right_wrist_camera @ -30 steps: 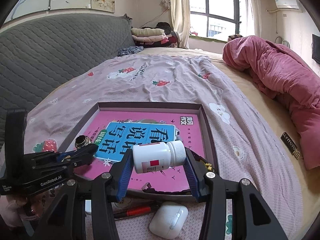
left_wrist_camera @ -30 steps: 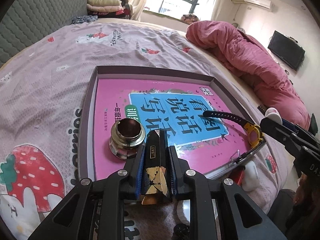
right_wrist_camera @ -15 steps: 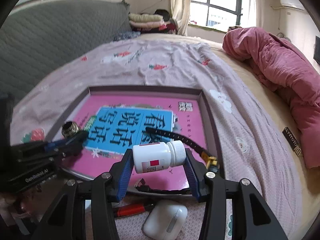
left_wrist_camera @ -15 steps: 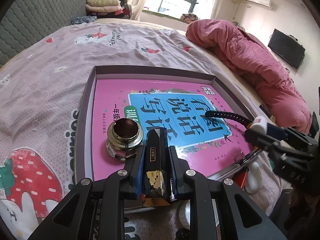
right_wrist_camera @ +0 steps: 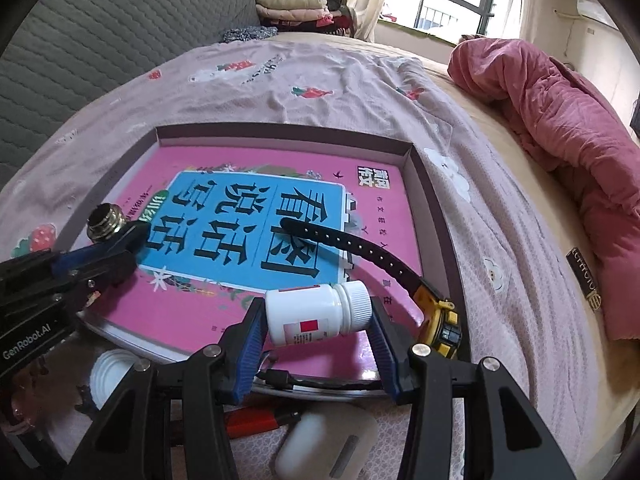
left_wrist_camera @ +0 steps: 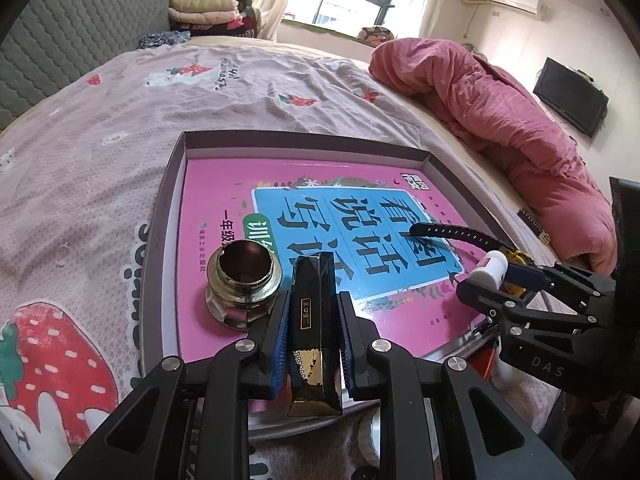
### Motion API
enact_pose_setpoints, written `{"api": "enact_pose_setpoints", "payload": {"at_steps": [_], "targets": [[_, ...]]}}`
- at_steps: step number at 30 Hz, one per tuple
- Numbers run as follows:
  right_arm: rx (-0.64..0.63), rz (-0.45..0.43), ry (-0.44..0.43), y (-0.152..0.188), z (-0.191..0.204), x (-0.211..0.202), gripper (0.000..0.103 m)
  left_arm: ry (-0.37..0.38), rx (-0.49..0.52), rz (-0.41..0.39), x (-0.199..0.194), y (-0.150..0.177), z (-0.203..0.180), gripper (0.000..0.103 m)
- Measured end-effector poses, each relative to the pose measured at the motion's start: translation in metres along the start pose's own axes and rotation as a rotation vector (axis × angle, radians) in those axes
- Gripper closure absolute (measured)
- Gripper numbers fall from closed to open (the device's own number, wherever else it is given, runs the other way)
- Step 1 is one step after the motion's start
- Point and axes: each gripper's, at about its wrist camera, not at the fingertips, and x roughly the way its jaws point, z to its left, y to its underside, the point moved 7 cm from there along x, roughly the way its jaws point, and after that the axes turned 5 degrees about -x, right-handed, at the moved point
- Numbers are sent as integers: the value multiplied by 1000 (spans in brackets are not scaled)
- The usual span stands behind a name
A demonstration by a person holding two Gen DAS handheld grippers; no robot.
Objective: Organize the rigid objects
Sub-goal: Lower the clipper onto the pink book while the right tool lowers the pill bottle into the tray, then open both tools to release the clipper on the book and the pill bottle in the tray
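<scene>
My left gripper is shut on a black and gold box, held over the near edge of a shallow grey tray. A pink book fills the tray. On it a squat glass jar stands just left of the box, and a black watch strap lies toward the right. My right gripper is shut on a white pill bottle, held sideways over the tray's near right part, beside the watch's yellow body. The left gripper and jar show at the left.
On the bedspread in front of the tray lie a white earbud case, a red pen-like thing, a white cap and a black cable. A pink quilt is heaped at the right; a grey headboard runs along the left.
My right gripper has sunk and tipped downward with the pill bottle, coming in over the tray's near right corner. The left gripper and its box have stayed about where they were.
</scene>
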Motion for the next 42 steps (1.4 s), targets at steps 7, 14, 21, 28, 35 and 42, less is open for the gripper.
{"api": "enact_pose_setpoints", "payload": {"at_steps": [7, 14, 21, 28, 35, 42], "targets": [[-16, 40, 0, 0, -6, 7, 54, -13, 1, 5, 2, 1, 0, 81], [-22, 76, 24, -1, -9, 12, 53, -25, 15, 4, 3, 3, -2, 81], [-19, 74, 35, 0, -10, 9, 54, -17, 4, 5, 2, 3, 0, 81], [-42, 60, 49, 0, -9, 3, 54, -25, 9, 5, 2, 3, 0, 81], [-62, 4, 52, -1, -12, -12, 52, -42, 12, 9, 6, 3, -2, 81], [-40, -32, 44, -2, -20, -24, 52, -43, 11, 9, 6, 2, -1, 81]]}}
